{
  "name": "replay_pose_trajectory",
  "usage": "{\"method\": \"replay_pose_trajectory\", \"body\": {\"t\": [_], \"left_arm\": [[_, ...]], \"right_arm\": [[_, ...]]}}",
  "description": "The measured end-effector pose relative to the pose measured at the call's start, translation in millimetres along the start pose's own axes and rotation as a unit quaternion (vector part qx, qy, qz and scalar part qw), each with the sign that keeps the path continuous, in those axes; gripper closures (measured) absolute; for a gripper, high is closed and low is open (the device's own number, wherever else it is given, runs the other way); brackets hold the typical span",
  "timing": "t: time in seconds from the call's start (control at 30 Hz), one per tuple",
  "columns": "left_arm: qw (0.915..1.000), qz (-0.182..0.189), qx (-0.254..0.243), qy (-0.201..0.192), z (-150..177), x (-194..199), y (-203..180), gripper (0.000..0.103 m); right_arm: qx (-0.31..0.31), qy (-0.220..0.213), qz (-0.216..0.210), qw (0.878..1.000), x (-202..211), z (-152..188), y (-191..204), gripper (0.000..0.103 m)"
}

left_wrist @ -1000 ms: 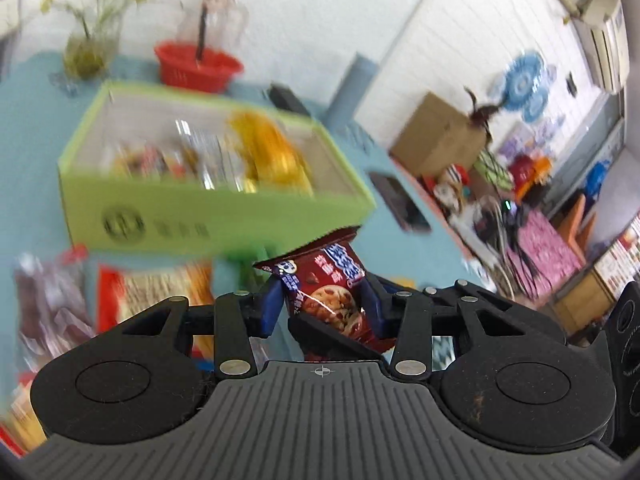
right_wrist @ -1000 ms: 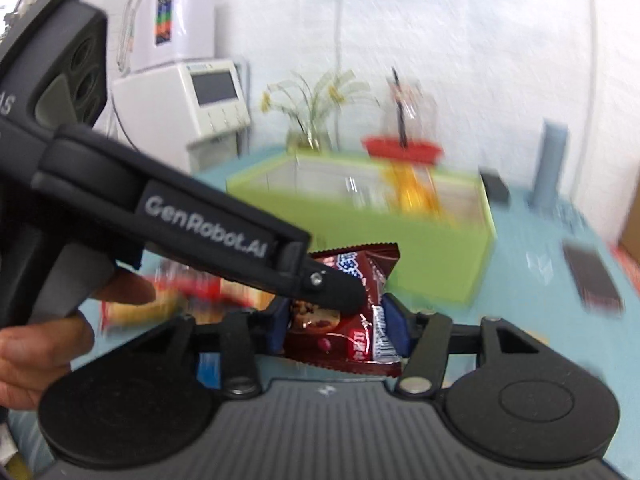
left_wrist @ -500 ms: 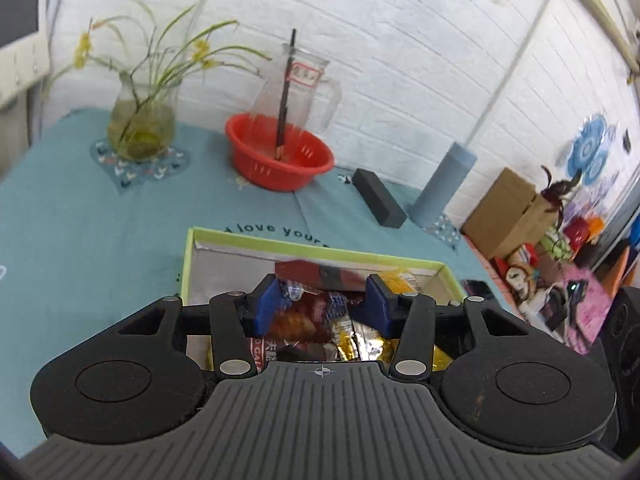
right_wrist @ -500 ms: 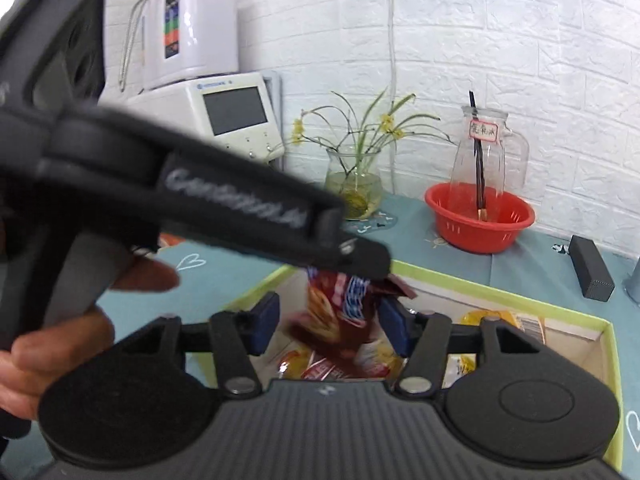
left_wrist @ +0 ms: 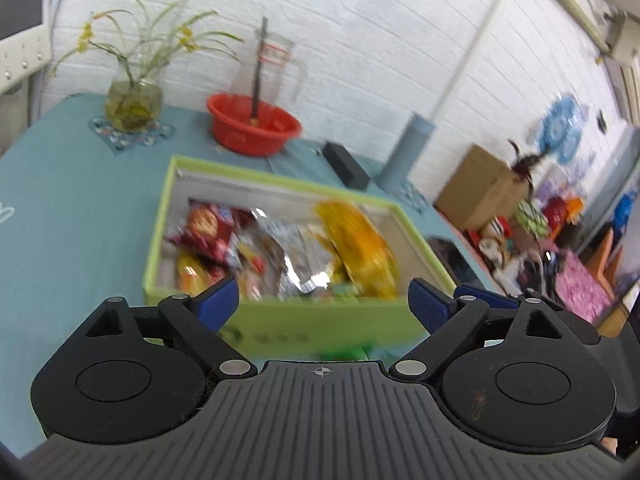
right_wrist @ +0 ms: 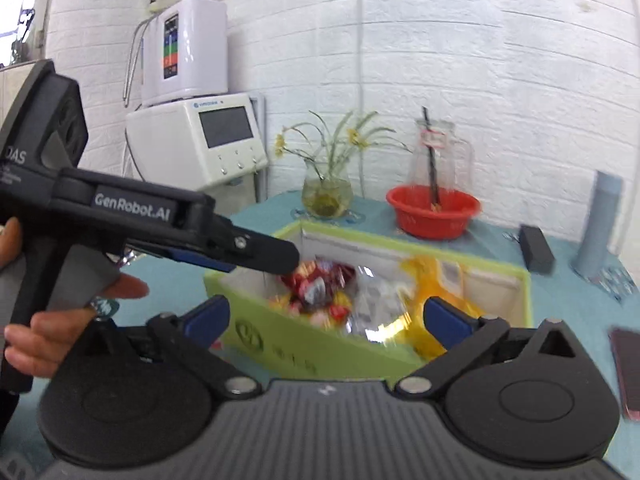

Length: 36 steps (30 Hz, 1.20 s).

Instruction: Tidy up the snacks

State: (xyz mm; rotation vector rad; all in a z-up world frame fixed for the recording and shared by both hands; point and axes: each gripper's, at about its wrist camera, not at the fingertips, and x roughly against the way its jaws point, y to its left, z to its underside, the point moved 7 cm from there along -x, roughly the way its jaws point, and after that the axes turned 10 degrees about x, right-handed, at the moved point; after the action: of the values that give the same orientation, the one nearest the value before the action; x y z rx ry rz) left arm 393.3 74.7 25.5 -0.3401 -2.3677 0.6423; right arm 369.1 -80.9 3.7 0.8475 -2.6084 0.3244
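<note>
Left wrist view showed the left gripper (left_wrist: pixel 323 305) with its blue fingers spread wide and nothing between them, poised just short of the near wall of the green box (left_wrist: pixel 320 332) on the teal surface (left_wrist: pixel 72 220). The right gripper (right_wrist: pixel 326 318) was likewise spread and empty in its own view, facing the same box.

As for progress, the box already held a heap of snacks: a dark red packet (left_wrist: pixel 208 232) at the left end, silver foil packets (left_wrist: pixel 288 256) in the middle and a yellow bag (left_wrist: pixel 356 248) toward the right. With both grippers empty, the delivery in hand looked finished. Whether any snacks remained outside the box could not be told, since neither view showed the surface nearest the person.

Only the right wrist view showed the left gripper from the side, its black arm reaching over the box's left corner, along with the person's hand (right_wrist: pixel 48 336) on its handle, a white appliance (right_wrist: pixel 192 144) by the wall and a phone (right_wrist: pixel 628 372) at the right edge. Only the left wrist view showed the cardboard carton (left_wrist: pixel 480 192) and clutter beyond the surface's far end. Both showed the red bowl (left_wrist: pixel 252 128) and the glass vase (left_wrist: pixel 132 104).
</note>
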Motion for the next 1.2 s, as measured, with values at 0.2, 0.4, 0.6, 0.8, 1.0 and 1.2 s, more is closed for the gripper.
{"method": "replay_pose_trajectory", "body": {"t": [0.2, 0.4, 0.6, 0.8, 1.0, 1.2], "left_arm": [[0.9969, 0.028, 0.009, 0.073, 73, -5, -31, 0.022], [0.9896, 0.042, 0.009, 0.137, 111, -39, -65, 0.029], [0.9814, 0.060, -0.042, 0.178, 111, -88, -113, 0.040], [0.9689, 0.038, -0.103, 0.222, 119, -138, -137, 0.065], [0.9635, 0.055, -0.103, 0.241, 132, -144, -132, 0.084], [0.9644, 0.055, -0.101, 0.238, 156, -95, -113, 0.084]], "right_arm": [[-0.126, 0.048, 0.025, 0.991, 57, 93, -10, 0.000], [-0.145, 0.070, 0.068, 0.985, 78, 127, -30, 0.000], [-0.109, 0.086, 0.068, 0.988, 59, 132, -49, 0.001], [-0.082, 0.102, 0.045, 0.990, 35, 127, -59, 0.001], [-0.075, 0.113, 0.031, 0.990, 30, 131, -56, 0.002], [-0.046, 0.117, -0.004, 0.992, 51, 131, -6, 0.003]]}}
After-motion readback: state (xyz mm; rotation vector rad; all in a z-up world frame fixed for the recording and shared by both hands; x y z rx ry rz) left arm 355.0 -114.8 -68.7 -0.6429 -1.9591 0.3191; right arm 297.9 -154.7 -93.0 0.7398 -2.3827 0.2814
